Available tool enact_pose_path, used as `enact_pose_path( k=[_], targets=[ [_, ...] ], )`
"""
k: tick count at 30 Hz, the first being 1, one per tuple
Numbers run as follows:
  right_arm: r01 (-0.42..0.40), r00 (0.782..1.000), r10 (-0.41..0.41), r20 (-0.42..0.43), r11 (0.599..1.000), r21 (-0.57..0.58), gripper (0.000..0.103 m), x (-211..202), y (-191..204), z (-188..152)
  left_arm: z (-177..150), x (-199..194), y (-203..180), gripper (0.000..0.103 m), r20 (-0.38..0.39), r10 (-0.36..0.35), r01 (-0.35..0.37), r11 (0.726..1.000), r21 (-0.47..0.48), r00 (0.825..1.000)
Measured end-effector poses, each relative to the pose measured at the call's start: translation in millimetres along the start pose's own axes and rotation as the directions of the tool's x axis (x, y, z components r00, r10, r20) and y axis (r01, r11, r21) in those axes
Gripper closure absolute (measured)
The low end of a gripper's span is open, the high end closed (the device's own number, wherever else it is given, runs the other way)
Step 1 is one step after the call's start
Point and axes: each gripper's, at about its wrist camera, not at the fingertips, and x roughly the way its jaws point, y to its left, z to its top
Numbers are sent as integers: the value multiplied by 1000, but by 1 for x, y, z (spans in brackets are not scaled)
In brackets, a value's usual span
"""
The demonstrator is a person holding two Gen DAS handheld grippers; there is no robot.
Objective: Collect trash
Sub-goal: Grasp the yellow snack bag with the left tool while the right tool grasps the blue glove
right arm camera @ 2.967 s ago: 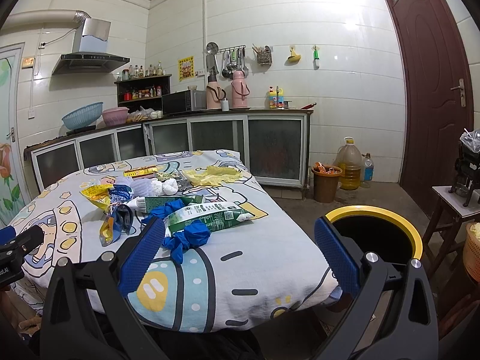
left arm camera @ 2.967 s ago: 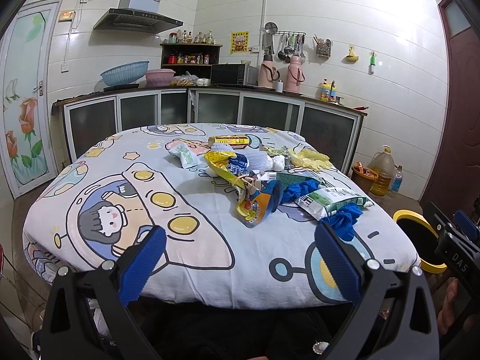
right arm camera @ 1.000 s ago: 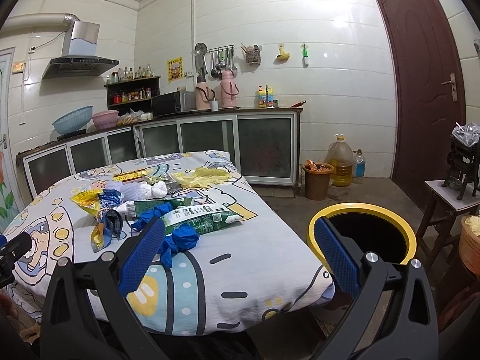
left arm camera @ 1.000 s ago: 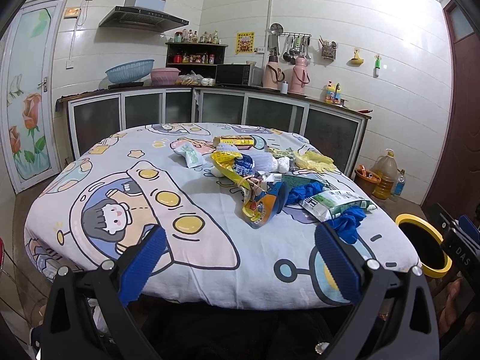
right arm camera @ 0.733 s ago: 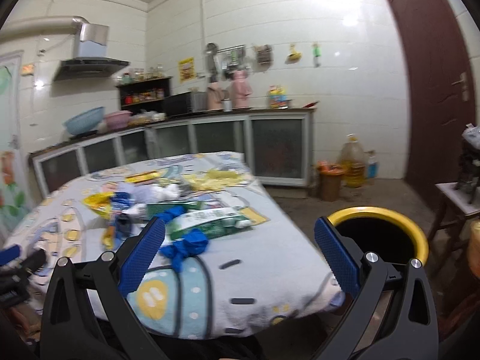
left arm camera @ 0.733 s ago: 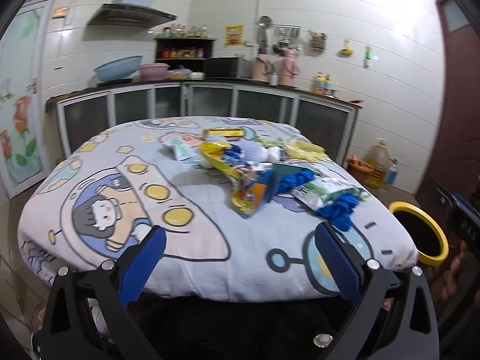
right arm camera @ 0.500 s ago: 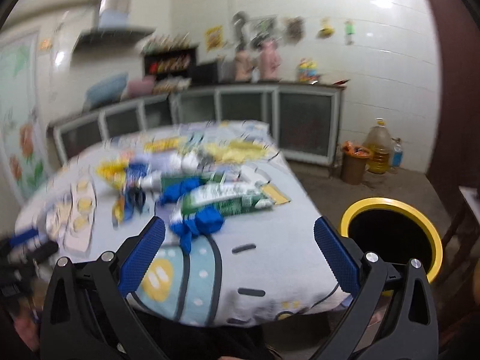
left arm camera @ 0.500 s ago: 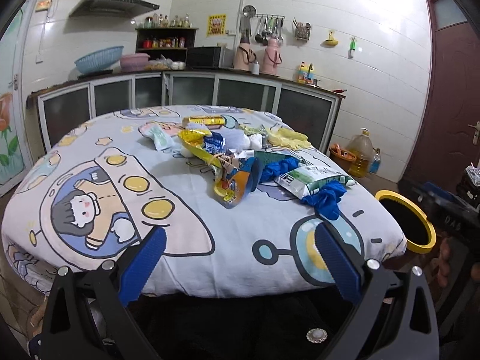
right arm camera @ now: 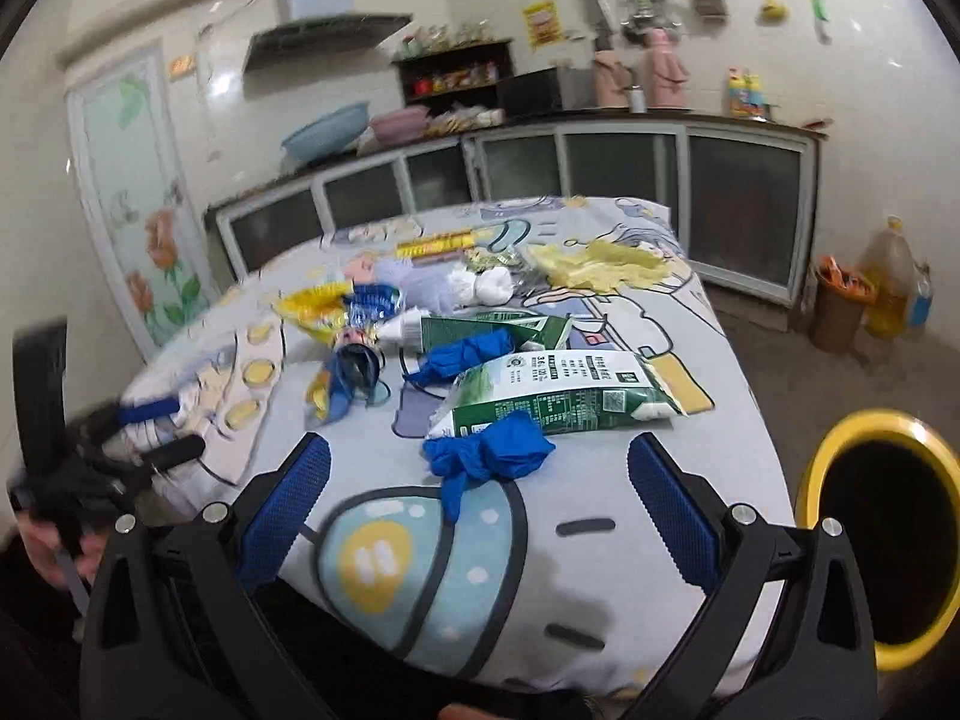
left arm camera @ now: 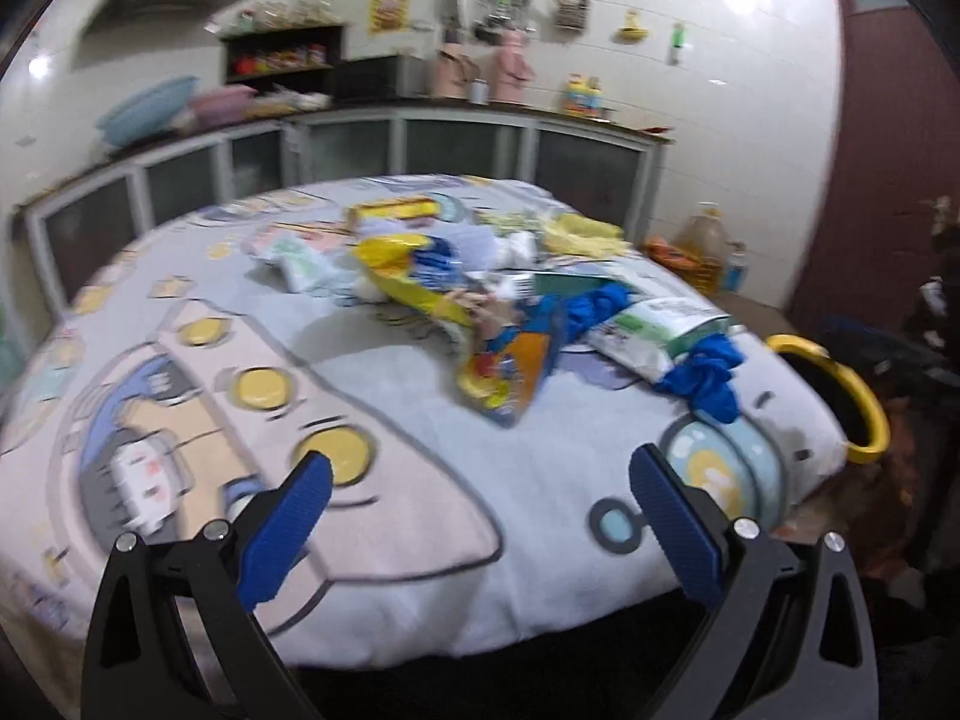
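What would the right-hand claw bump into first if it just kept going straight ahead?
Probably the crumpled blue glove lying on the table, just ahead of the open right gripper. The green and white packet lies right behind it. Depth is hard to judge.

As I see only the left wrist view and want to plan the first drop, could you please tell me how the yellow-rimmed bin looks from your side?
Observer: The right wrist view shows most of the bin's round mouth; the inside is dark.
Operator: What lies nearest the right tool?
Observer: A bunched blue glove, just ahead of the open right tool, touching the green carton.
Operator: Is my tool visible there?
Observer: Yes, the left tool appears blurred at the table's left edge.
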Motion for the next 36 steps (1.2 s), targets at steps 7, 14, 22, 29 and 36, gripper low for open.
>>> enact_pose_path(
  k=[7,14,22,29,36],
  targets=[
    [1,997,-1,-71,1000,4,8,32,-13,8,28,33,27,7,-47,-109,105,991,-78,993],
    [25,996,-30,-84,998,-61,8,53,-5,9,62,70,38,7,-118,-127,112,986,-126,985],
    [8,992,-25,-125,991,-134,8,67,3,13,82,111,34,7,-186,-232,185,954,-237,955],
    [-13,989,-9,-150,989,-145,8,83,4,13,94,127,36,7,-207,-224,164,948,-271,953],
    [-22,983,-4,-181,990,-138,8,98,7,15,93,153,47,7,-251,-254,159,925,-345,934]
  ],
)
